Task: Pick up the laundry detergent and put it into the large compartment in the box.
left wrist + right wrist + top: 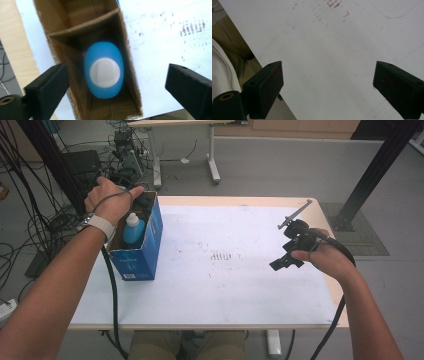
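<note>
Left gripper (pixel 115 87) hangs over the open top of the box (pixel 150 240), jaws spread wide and empty, one outside each long wall as its own view shows them; the right gripper (pixel 292 251) is held above the paper (pixel 235 270) on the table's right side, jaws also wide and holding nothing. A bottle (pixel 104 72) stands upright inside the box, in the compartment on the near side of a cardboard divider. If the step is lifting it out, the jaws likely need to narrow enough to pass inside the walls, then come straight down and close across the bottle's narrow width. Its body is smooth blue plastic, oval from above, with a flat white cap; it may slip. The box is raw brown cardboard inside, printed blue outside, with ragged edges.
</note>
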The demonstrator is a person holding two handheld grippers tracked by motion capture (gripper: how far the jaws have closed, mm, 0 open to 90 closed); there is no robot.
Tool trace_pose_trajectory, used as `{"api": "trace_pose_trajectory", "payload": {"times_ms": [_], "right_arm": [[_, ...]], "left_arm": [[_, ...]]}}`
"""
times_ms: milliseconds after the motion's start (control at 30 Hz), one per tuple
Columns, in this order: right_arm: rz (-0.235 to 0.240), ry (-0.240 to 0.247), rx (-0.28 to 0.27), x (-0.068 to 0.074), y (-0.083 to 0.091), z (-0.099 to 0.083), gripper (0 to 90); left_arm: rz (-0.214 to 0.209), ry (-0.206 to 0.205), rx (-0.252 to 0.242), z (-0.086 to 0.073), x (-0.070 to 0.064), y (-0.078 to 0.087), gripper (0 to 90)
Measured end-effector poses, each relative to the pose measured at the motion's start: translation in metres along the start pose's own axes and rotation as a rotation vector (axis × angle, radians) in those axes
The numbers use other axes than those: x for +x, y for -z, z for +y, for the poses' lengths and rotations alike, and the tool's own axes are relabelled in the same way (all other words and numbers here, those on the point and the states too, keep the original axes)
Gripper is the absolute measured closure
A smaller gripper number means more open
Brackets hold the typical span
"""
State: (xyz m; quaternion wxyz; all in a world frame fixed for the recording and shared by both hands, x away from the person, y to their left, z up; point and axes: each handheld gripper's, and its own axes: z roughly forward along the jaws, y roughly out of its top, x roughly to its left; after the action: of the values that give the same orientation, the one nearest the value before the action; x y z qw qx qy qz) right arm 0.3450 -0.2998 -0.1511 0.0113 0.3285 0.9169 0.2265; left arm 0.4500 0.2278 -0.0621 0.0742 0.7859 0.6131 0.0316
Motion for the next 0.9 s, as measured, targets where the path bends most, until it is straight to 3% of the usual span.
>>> {"api": "trace_pose_trajectory", "payload": {"times_ms": [233,467,700,900], "right_arm": [[-0.009,-0.013,-0.009,0.001,0.006,-0.006,9.4],[-0.013,-0.032,-0.015,0.001,0.009,-0.007,9.4],[-0.019,-0.036,-0.016,0.003,0.011,-0.007,9.4],[-0.028,-0.044,-0.02,0.005,0.015,-0.009,9.4]], "left_arm": [[-0.026,-0.047,-0.058,-0.002,0.001,0.031,6.2],[-0.037,-0.143,-0.094,0.0,-0.012,0.054,6.2],[-0.062,-0.22,-0.107,0.004,-0.027,0.068,6.2],[-0.073,-0.262,-0.104,0.009,-0.037,0.075,6.2]]}}
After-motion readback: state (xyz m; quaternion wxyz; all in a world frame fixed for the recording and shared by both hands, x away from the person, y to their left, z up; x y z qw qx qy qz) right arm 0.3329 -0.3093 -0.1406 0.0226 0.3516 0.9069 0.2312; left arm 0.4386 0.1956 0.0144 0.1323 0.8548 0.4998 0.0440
